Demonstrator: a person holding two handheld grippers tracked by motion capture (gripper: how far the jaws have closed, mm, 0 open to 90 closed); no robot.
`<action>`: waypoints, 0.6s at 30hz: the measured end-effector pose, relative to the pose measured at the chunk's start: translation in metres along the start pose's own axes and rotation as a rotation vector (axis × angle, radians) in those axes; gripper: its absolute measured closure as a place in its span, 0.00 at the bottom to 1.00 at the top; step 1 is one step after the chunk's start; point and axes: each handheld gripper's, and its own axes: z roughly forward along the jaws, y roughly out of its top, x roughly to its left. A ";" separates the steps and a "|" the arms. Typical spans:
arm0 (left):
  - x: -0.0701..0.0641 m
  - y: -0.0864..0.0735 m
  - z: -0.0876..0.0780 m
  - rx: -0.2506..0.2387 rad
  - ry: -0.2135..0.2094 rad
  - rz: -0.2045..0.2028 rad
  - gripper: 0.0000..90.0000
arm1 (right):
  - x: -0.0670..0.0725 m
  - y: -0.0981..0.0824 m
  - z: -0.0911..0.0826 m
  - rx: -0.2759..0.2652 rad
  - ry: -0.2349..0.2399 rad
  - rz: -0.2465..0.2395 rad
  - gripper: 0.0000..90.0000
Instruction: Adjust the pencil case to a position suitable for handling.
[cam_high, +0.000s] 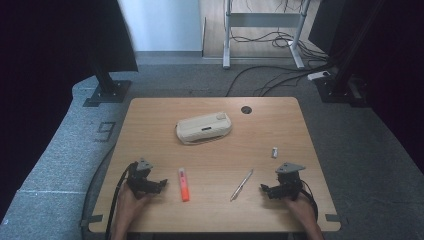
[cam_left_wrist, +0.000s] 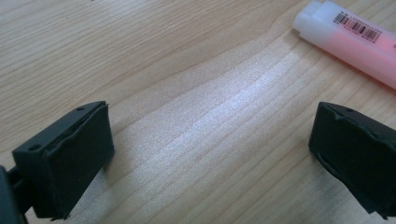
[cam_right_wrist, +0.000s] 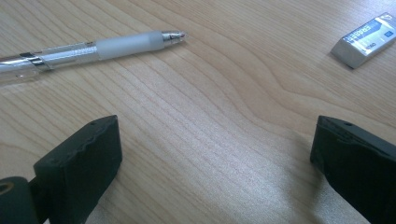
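On the tabletop (cam_high: 150, 112), the left tool (cam_high: 161, 184) sits wide open with nothing in it. One orange marker (cam_high: 183, 184) lies just beside it, at 3 o'clock. The right tool (cam_high: 264, 189) is wide open and empty too. One pen (cam_high: 242, 184) lies near it at 9 o'clock. One small eraser (cam_high: 274, 152) and one pencil case (cam_high: 204, 127) lie farther away.

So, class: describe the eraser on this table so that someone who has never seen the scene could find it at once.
Start at the wooden table and find the cream pencil case near its far middle. Nearer the person and to the right of it, beyond the right gripper, lies the eraser. It is a small white block in a printed sleeve, far shorter than the clear pen and the orange highlighter.
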 end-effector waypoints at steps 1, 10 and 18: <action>0.000 0.000 0.000 0.000 0.000 0.000 0.00 | 0.000 0.000 0.000 0.000 0.000 0.000 0.02; -0.001 0.001 0.001 0.000 0.003 -0.003 0.00 | 0.000 0.000 0.000 0.000 0.000 0.000 0.02; -0.004 0.004 0.003 0.004 0.023 -0.027 0.00 | 0.000 0.000 0.000 0.000 0.000 0.001 0.02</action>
